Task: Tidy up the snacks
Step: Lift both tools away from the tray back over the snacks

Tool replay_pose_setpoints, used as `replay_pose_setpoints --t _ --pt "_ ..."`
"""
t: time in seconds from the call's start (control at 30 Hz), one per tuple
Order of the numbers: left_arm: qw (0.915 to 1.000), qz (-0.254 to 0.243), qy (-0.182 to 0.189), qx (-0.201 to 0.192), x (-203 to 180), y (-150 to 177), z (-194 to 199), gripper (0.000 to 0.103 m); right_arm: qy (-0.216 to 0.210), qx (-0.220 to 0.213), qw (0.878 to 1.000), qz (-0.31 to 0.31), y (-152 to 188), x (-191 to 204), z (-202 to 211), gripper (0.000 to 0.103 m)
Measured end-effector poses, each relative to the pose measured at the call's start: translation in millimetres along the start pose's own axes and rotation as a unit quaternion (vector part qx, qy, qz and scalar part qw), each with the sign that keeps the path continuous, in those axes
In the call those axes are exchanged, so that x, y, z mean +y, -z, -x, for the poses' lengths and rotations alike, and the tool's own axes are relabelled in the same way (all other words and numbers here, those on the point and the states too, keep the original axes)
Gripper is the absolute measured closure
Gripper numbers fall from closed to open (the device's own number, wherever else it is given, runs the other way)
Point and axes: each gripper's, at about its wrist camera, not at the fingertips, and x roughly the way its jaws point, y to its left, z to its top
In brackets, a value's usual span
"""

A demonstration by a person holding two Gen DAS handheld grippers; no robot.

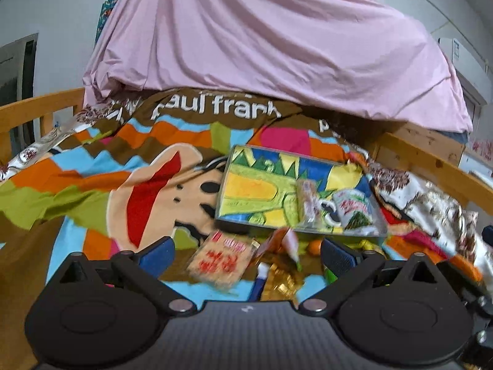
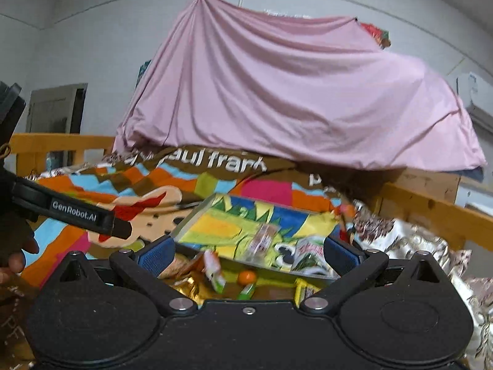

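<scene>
I have both tools over a bed covered by a bright cartoon blanket [image 1: 101, 166]. My left tool [image 1: 246, 254] has its blue-padded fingers [image 1: 158, 254] spread wide apart with nothing between them; it hangs above a loose scatter of snacks on the blanket. Right below it lies a tan cracker packet [image 1: 220, 260] with red print, and just beside that, to the right, an orange-and-white wrapper [image 1: 282, 242], a gold foil pack [image 1: 282, 282] and a small orange ball [image 1: 314, 246].

Beyond that scatter sits a flat box [image 1: 255, 182] with a yellow and green crocodile drawing. On the right part of the box rest two snacks: a clear-wrapped bar [image 1: 308, 203] and, just beside it, a white bag [image 1: 354, 209] with green and red print.

My right tool [image 2: 246, 254] is also spread wide and grips nothing. From its camera I see the same box [image 2: 222, 225] ahead with the bar [image 2: 263, 239] and the white bag [image 2: 309, 251] on it, and the loose snacks nearer me, among them the orange ball [image 2: 246, 277] and a green packet [image 2: 246, 291]. The motion blur keeps me from reading any label. At the left edge of that view are the black body of the left tool and fingers of a hand [image 2: 18, 254]. A pink sheet [image 1: 277, 46] hangs behind the bed, and a wooden rail [image 1: 40, 108] runs along its edge.
</scene>
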Motion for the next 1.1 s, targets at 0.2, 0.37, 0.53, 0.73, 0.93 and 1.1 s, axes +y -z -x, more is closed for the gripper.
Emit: replay_pose_setpoints --t 0.2,0.37,0.53,0.73,0.93,1.1 --pt "0.9986 -0.042 0.002 0.032 4 19 -9 0.000 0.009 0.048 0.999 0.007 7 4 -17 0.001" --pt "0.9940 -0.098 0.007 0.048 -1 34 -17 0.000 0.007 0.080 0.997 0.008 14 5 -30 0.001" --pt "0.9909 -0.117 0.014 0.064 -4 45 -28 0.000 0.008 0.107 0.994 0.011 19 8 -42 0.001" --pt "0.9863 -0.134 0.019 0.095 -3 55 -47 0.000 0.012 0.143 0.990 0.001 26 6 -60 0.001" --pt "0.9801 -0.151 0.021 0.128 2 62 -67 0.000 0.014 0.166 0.986 0.001 33 6 -77 0.001" --pt "0.9794 -0.153 0.018 0.131 5 62 -75 0.000 0.010 0.188 0.982 0.004 40 8 -93 0.001"
